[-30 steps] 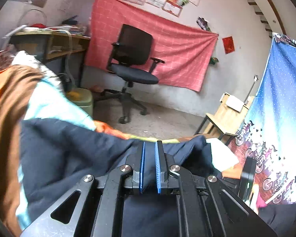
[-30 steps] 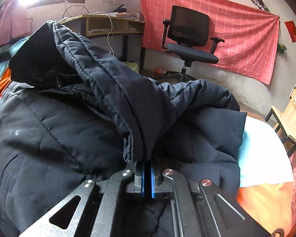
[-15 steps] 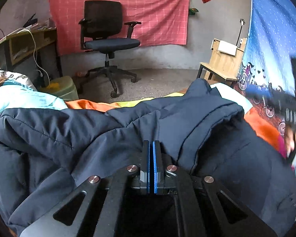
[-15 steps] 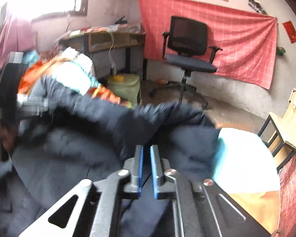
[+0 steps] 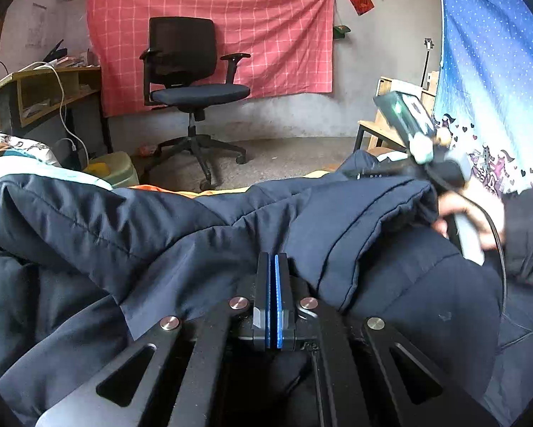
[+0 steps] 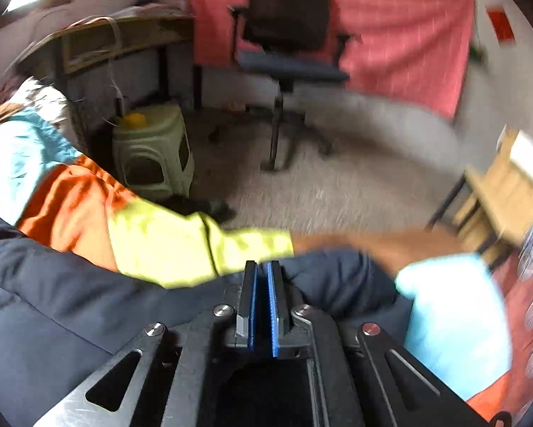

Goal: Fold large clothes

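Observation:
A large dark navy padded jacket lies spread on the bed, a thick fold of it running across the left wrist view. My left gripper sits low over the jacket with its blue pads pressed together and nothing visibly between them. The right gripper's body and the hand holding it show at the right of that view, at the jacket's far right edge. In the blurred right wrist view my right gripper has a narrow empty gap between its pads and hangs over the jacket's edge.
The bed cover is orange, yellow and light blue. Beyond it are a black office chair, a green plastic stool, a desk at left, a wooden chair and a blue hanging cloth at right.
My right gripper has let go of the jacket fold, opened slightly and swung away over the bed's edge. My left gripper has closed and the jacket now lies lower and flatter.

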`<state>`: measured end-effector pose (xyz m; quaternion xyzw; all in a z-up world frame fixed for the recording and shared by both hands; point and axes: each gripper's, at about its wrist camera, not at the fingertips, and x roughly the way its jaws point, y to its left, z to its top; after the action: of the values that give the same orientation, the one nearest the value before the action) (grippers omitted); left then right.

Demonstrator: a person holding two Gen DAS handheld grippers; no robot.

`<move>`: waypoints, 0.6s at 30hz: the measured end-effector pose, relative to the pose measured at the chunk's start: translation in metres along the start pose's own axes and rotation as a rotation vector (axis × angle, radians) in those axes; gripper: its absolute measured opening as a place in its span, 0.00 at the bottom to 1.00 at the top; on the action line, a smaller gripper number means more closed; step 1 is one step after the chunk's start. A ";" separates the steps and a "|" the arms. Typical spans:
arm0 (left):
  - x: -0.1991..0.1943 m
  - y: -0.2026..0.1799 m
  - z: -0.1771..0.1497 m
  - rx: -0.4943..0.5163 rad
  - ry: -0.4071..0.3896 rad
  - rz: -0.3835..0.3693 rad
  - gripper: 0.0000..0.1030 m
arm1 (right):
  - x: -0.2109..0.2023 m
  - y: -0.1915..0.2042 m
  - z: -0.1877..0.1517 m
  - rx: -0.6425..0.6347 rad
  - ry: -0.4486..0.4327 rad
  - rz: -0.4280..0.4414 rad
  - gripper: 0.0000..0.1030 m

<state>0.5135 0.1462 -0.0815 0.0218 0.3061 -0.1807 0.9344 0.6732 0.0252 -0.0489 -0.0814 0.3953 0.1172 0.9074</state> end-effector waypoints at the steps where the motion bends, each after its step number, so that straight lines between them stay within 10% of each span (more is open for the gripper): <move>1: 0.002 0.000 0.000 0.003 -0.001 0.002 0.02 | 0.007 -0.003 -0.008 0.005 0.009 0.007 0.02; 13: -0.039 0.027 0.024 -0.090 -0.129 -0.002 0.02 | -0.005 -0.014 -0.013 0.101 -0.062 0.050 0.03; 16: -0.062 0.051 0.057 -0.113 -0.244 0.138 0.02 | -0.036 0.003 -0.006 0.070 -0.143 0.138 0.09; 18: -0.051 0.076 0.072 -0.172 -0.183 0.219 0.02 | -0.043 0.026 -0.005 -0.002 -0.152 0.175 0.09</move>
<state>0.5422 0.2225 0.0015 -0.0416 0.2297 -0.0522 0.9710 0.6339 0.0421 -0.0217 -0.0382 0.3308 0.2019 0.9211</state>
